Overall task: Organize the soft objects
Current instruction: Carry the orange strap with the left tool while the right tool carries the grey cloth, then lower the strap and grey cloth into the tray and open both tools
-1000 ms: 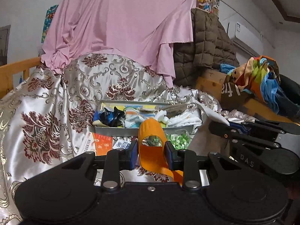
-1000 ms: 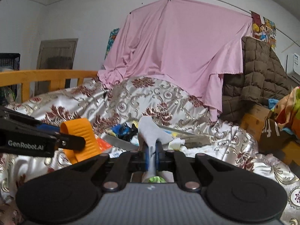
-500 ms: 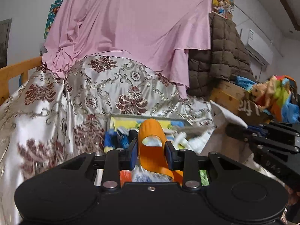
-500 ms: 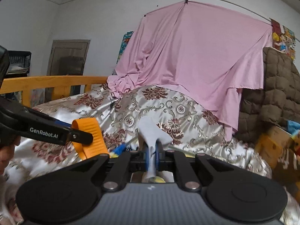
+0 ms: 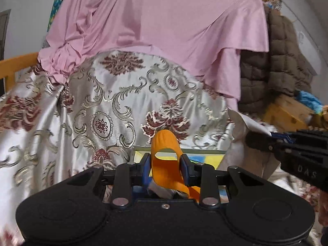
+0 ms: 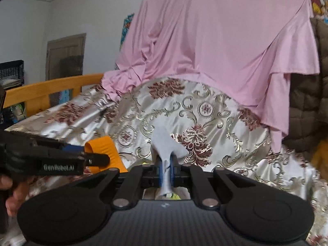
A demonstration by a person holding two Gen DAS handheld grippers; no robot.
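My left gripper (image 5: 165, 169) is shut on an orange cloth (image 5: 166, 164) that loops up between its fingers and hangs below. It also shows at the left of the right wrist view (image 6: 102, 160), with the orange cloth (image 6: 104, 147) in it. My right gripper (image 6: 166, 173) is shut on a pale grey-white cloth (image 6: 164, 141) that stands up between its fingers. The same gripper (image 5: 264, 141) and its pale cloth (image 5: 239, 129) show at the right of the left wrist view. A grey tray (image 5: 196, 150) of soft items lies just behind the left fingers, mostly hidden.
A silky floral bedspread (image 5: 102, 110) covers the bed. A pink sheet (image 5: 153, 24) hangs behind it. A brown quilted blanket (image 5: 287, 69) and a wooden box (image 5: 287, 112) stand at the right. A wooden bed rail (image 6: 51, 88) runs along the left.
Both grippers have lifted and tilted upward with their cloths still held. The tray and its contents have dropped nearly out of view.
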